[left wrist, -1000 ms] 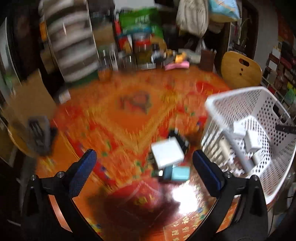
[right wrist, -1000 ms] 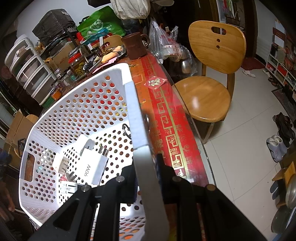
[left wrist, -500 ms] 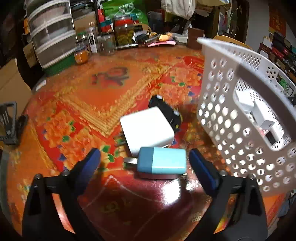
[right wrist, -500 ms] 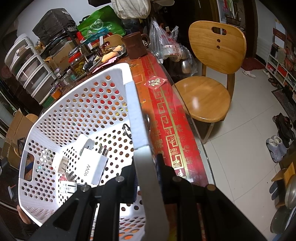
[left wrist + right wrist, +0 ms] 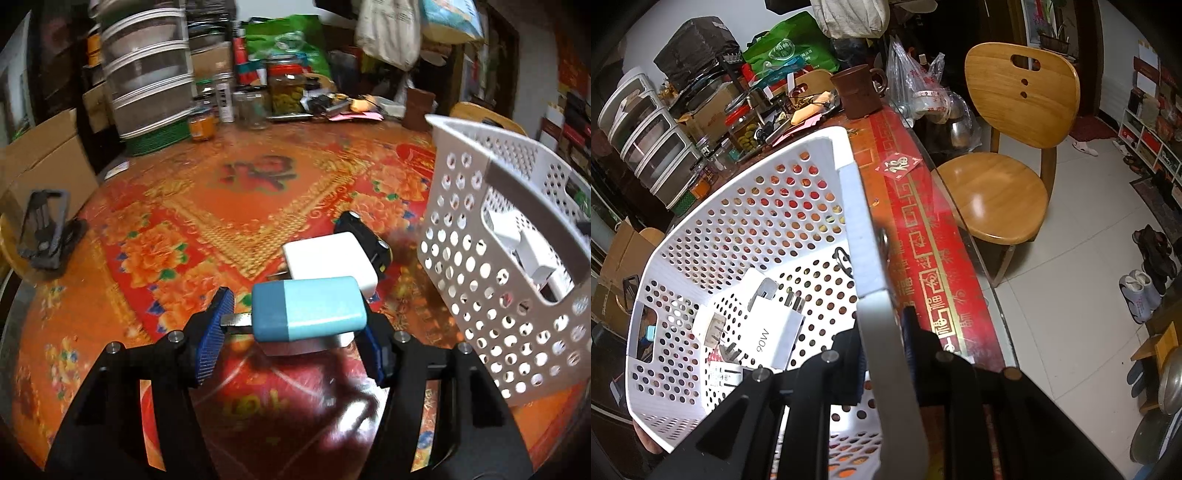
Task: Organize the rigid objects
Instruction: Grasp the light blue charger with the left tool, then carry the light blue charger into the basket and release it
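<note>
A two-tone blue charger (image 5: 308,309) lies flat on the table, prongs pointing left, with a white charger (image 5: 328,258) just behind it and a black one (image 5: 365,236) beyond. The white perforated basket (image 5: 746,206), tilted, holds several white chargers (image 5: 772,332).

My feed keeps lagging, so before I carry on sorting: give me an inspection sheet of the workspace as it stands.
Surface: round table under an orange-red floral cloth, glossy.
Job's things: blue charger; behind it white adapter and black charger; white basket, tilted, holds white chargers.
Clutter: jars, stacked drawers, brown mug, phone stand.
Grippers: left gripper, jaws just closing around the blue charger, contact unclear; right gripper shut on basket rim.
Cables: nothing seen.
Surroundings: wooden chair, shoes.
</note>
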`<state>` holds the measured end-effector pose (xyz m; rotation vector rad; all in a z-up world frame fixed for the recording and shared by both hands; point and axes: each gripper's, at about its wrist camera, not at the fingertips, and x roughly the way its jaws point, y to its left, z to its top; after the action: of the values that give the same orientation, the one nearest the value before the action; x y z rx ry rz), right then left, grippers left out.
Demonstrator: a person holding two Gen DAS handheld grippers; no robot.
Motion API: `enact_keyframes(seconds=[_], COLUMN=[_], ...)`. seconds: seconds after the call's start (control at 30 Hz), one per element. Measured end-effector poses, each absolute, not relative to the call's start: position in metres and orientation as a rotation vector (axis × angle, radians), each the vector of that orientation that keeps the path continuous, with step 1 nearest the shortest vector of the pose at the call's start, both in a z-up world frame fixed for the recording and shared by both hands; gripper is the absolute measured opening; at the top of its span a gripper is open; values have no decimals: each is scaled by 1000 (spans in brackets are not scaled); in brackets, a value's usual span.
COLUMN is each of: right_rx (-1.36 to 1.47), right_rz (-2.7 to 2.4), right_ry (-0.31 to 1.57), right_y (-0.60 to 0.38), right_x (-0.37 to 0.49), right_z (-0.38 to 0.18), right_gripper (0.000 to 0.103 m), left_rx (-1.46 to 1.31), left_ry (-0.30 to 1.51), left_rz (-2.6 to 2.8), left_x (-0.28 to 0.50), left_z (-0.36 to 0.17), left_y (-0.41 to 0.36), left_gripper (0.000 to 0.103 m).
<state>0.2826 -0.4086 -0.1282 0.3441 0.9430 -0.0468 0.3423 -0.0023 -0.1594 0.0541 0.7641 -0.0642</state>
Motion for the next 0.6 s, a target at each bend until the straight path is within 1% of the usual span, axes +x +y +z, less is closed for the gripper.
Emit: enact_keyframes(seconds=[0.07, 0.2, 0.33, 0.5, 0.6], right_rx=[343, 344, 344, 342, 342], right_rz=[-48, -45, -41, -38, -35], right_ry=[943, 941, 939, 937, 933], right_y=[-409, -409, -409, -409, -409], right_x=[283, 283, 283, 283, 282], right_z=[-128, -128, -128, -128, -127], right_gripper=[17, 17, 17, 17, 17], left_rx=[6, 4, 37, 120, 153], left_ry=[750, 700, 676, 689, 705], left_rz=[-54, -57, -86, -86, -75], left_x=[330, 306, 295, 307, 317], left_z=[-142, -102, -65, -44, -41], left_y=[6, 2, -20, -54, -67], left_gripper=[60, 60, 60, 60, 60])
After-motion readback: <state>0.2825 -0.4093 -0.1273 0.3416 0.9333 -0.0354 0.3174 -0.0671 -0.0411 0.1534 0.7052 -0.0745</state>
